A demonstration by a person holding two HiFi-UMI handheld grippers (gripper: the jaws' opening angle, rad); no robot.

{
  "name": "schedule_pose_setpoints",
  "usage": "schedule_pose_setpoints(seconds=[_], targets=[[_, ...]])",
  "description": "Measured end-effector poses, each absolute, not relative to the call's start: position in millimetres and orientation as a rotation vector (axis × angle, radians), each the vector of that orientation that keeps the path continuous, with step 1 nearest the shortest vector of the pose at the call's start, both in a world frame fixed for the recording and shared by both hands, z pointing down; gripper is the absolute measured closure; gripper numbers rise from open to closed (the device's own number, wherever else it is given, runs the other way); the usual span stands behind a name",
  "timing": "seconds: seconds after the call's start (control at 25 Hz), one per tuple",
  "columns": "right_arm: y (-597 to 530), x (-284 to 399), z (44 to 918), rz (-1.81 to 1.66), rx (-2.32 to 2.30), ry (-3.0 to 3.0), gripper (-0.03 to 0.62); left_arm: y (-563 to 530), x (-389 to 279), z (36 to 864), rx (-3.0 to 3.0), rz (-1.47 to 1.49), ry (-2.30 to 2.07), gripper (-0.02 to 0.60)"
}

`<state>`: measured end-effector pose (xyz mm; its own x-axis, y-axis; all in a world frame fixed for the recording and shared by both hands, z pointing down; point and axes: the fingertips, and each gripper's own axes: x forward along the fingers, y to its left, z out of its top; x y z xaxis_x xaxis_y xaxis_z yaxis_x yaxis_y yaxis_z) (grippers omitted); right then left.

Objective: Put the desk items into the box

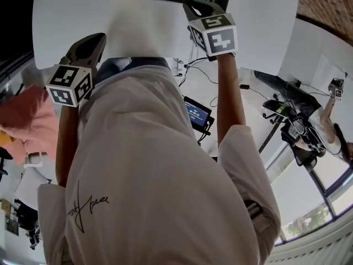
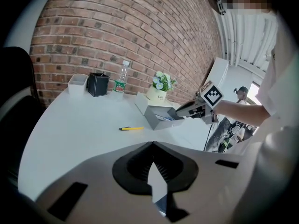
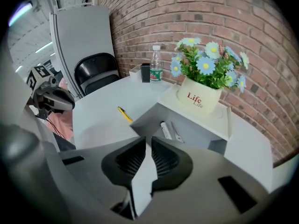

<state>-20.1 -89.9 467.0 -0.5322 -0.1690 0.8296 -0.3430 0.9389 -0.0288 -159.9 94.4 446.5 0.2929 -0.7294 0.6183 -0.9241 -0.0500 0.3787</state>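
Observation:
A yellow pen [image 2: 131, 128] lies alone on the white table [image 2: 70, 134], left of the open grey box [image 2: 156, 118]. In the right gripper view the box [image 3: 145, 118] holds a white marker [image 3: 166, 130] and a thin grey item [image 3: 176, 132]. My right gripper [image 3: 148, 139] hovers at the box's near side, jaws a thin slit apart and empty; the left gripper view shows the right gripper [image 2: 180, 112] at the box's right end. My left gripper [image 2: 152, 143] hangs shut and empty, back from the table edge. The head view shows both, the left gripper [image 1: 83, 54] and the right gripper [image 1: 207, 15].
A white pot of blue flowers [image 3: 198, 97] stands just behind the box. At the table's far end are a water bottle [image 2: 121, 84], a black pen holder [image 2: 98, 84] and a white container [image 2: 77, 84]. A black chair [image 3: 96, 71] is by the brick wall.

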Motion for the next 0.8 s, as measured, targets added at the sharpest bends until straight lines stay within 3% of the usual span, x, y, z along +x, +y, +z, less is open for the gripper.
schedule_pose_setpoints(seconds=[0.8], targets=[[32, -22, 420, 0.256, 0.475, -2.189, 0.549, 146, -144, 404, 2.012, 0.311, -1.39, 0.575]])
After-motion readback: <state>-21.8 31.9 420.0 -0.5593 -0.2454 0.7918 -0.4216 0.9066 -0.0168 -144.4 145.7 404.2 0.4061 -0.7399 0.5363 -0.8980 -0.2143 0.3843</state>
